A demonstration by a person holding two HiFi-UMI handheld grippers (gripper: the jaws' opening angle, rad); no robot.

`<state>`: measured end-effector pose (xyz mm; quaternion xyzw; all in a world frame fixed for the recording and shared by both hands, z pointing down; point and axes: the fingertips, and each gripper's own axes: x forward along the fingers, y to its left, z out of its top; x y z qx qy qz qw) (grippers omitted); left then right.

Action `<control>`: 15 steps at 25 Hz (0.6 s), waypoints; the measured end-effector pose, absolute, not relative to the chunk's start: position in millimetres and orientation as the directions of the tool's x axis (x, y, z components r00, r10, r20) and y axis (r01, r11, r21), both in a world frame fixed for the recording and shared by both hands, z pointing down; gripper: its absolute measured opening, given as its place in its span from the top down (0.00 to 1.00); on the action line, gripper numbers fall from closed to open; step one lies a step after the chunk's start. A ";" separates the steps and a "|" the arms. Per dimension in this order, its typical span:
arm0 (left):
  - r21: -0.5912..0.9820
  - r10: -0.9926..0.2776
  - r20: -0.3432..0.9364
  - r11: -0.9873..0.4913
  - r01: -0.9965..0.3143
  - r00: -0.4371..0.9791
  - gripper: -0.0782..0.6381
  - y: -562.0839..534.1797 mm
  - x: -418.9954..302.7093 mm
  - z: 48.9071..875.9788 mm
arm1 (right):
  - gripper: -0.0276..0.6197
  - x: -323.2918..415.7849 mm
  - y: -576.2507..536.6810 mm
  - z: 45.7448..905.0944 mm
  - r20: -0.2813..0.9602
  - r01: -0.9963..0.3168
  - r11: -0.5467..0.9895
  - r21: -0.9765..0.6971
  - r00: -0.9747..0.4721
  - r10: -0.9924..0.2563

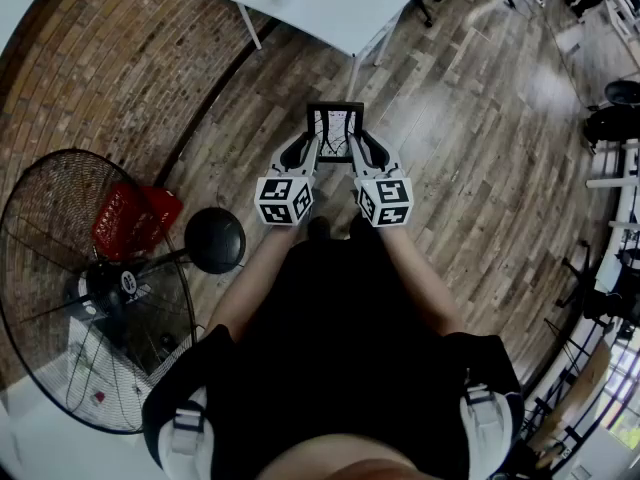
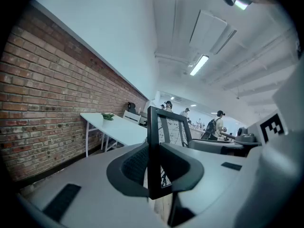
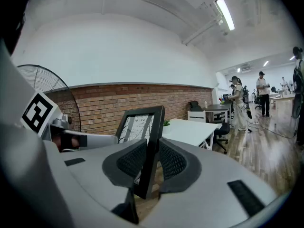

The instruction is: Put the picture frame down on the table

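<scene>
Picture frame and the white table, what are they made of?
The picture frame looks like matte black painted wood or plastic, with flat, square edges; I cannot tell which. The table has a smooth white top, probably laminate, on thin white legs that look like metal.

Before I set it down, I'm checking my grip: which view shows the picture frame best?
The right gripper view: the picture frame shows its face and gripped edge, large. The left gripper view shows mostly its edge; the head view shows it small, from above.
</scene>
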<state>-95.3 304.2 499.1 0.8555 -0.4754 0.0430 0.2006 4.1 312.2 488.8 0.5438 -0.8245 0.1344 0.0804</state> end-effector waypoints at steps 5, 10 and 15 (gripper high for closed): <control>0.301 -0.792 0.268 -0.472 -0.828 0.549 0.78 302.3 -101.0 499.6 | 0.84 -1.4 311.2 489.7 0.281 -0.921 0.365 -0.137 -0.390 -0.877; 0.299 -0.791 0.266 -0.476 -0.827 0.551 0.78 302.0 -103.1 498.2 | 0.84 -3.3 311.3 490.9 0.287 -0.923 0.358 -0.145 -0.385 -0.877; 0.317 -0.779 0.286 -0.473 -0.822 0.558 0.78 302.9 -103.7 505.0 | 0.84 -4.1 311.0 493.7 0.299 -0.925 0.353 -0.138 -0.379 -0.876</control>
